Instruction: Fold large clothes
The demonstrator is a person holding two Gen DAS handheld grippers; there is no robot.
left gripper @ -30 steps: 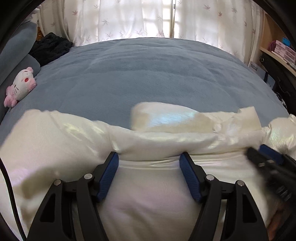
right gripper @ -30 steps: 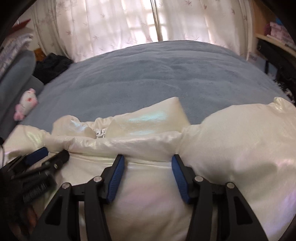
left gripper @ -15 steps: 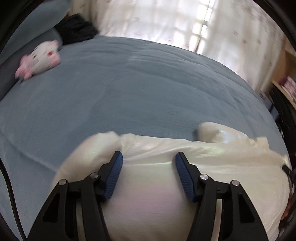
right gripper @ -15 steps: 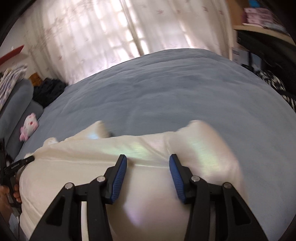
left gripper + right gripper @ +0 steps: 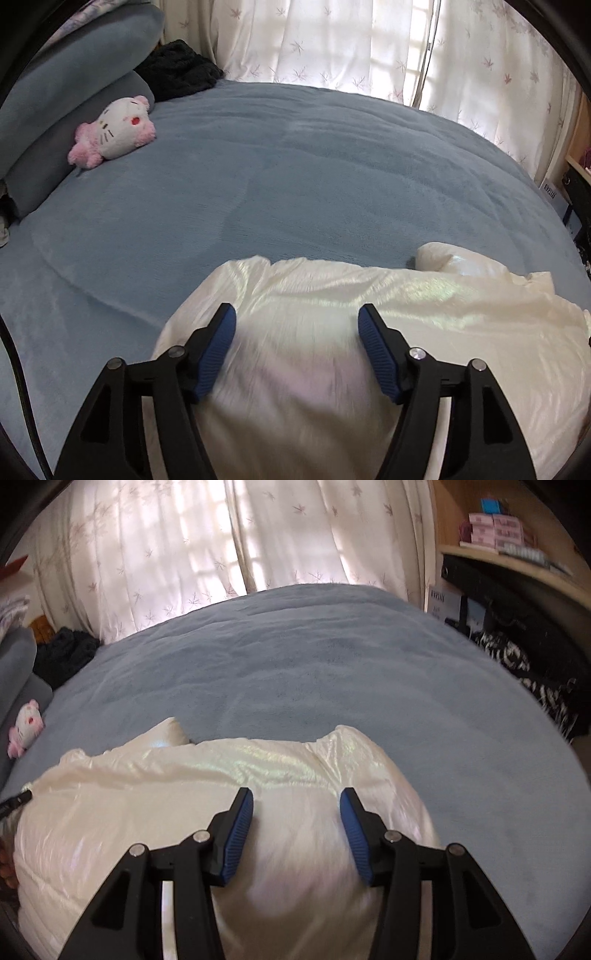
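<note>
I hold one gripper in each hand, and both point down at a white shiny padded jacket (image 5: 406, 306) that lies bunched on the near part of the bed (image 5: 314, 177). The bed is covered with a blue-grey blanket.

My left gripper (image 5: 297, 325) has the jacket between its two blue pads (image 5: 218, 347). The jaws have just been opening wider, and the puffy cloth fills the gap between them and bulges up. The cloth is blurred near the pads, so I cannot tell if they press on it or only stand beside it.

My right gripper (image 5: 295, 812) is narrower, and a thick fold of the same jacket (image 5: 184, 775) sits between its pads (image 5: 238, 834) and seems to touch both. I cannot tell for sure if it pinches the fold.

In the left view, a folded part of the jacket sticks out to the far right. A pink and white plush toy (image 5: 112, 131) lies near the grey pillows (image 5: 62, 92), well apart from the jacket. White curtains (image 5: 207, 546) hang behind the bed, and a dark cloth (image 5: 177, 70) is at the far corner
</note>
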